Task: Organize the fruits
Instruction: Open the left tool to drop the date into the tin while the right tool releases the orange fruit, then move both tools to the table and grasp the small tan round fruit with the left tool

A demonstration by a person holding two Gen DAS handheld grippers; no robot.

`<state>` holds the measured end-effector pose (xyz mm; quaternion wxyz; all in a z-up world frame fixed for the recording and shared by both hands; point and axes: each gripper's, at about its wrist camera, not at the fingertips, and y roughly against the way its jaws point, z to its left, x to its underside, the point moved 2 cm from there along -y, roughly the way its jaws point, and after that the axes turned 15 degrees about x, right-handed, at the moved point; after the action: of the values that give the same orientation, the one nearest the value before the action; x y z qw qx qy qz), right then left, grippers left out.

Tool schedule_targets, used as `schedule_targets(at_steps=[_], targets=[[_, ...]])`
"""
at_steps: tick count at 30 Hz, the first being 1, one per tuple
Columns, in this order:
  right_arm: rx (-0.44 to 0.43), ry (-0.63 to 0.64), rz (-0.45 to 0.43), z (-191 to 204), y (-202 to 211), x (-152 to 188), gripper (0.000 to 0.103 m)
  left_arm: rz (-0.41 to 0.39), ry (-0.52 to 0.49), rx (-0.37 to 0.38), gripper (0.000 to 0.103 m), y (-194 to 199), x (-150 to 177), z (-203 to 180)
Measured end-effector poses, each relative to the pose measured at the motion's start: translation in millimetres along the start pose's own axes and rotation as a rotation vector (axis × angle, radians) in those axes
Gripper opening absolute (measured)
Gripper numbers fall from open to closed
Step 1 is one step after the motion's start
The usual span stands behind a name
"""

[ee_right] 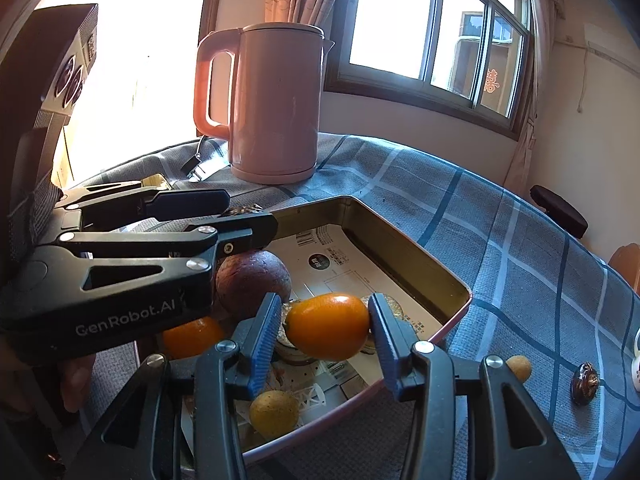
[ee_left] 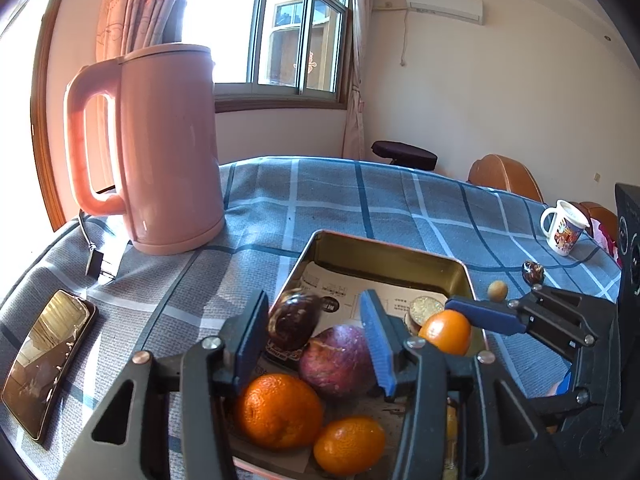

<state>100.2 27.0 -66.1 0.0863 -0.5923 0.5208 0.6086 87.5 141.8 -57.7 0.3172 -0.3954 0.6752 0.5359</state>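
Right hand-held gripper (ee_right: 325,330) spread, orange (ee_right: 327,326) between pads; left hand-held gripper (ee_left: 316,334) spread above tray (ee_left: 384,258).

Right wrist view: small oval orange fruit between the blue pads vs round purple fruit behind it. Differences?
The small oval orange fruit is glossy, bright orange; the round purple fruit is dull, speckled purple-brown. The orange fruit is elongated and smaller; the purple fruit is near-spherical and bulkier. Both sit inside the open metal tin.

Both wrist views look closely down, windowward, sharing the tin (ee_left: 460,268) and kettle (ee_right: 276,108)
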Motion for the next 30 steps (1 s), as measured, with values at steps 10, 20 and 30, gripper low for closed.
schedule_targets(at_steps=[10, 20, 30], targets=[[0.057, -0.029, -0.052, -23, 23, 11, 0.064, -0.069, 0.004, 0.016, 0.076, 13, -3, -11], [0.271, -0.217, -0.006, -152, 57, 47, 0.064, -0.028, -0.175, 0.138, 0.076, -8, -13, -113], [0.378, -0.426, 0.105, -226, 43, 82, 0.064, 0.213, -0.237, 0.196, 0.071, -103, -8, -175]])
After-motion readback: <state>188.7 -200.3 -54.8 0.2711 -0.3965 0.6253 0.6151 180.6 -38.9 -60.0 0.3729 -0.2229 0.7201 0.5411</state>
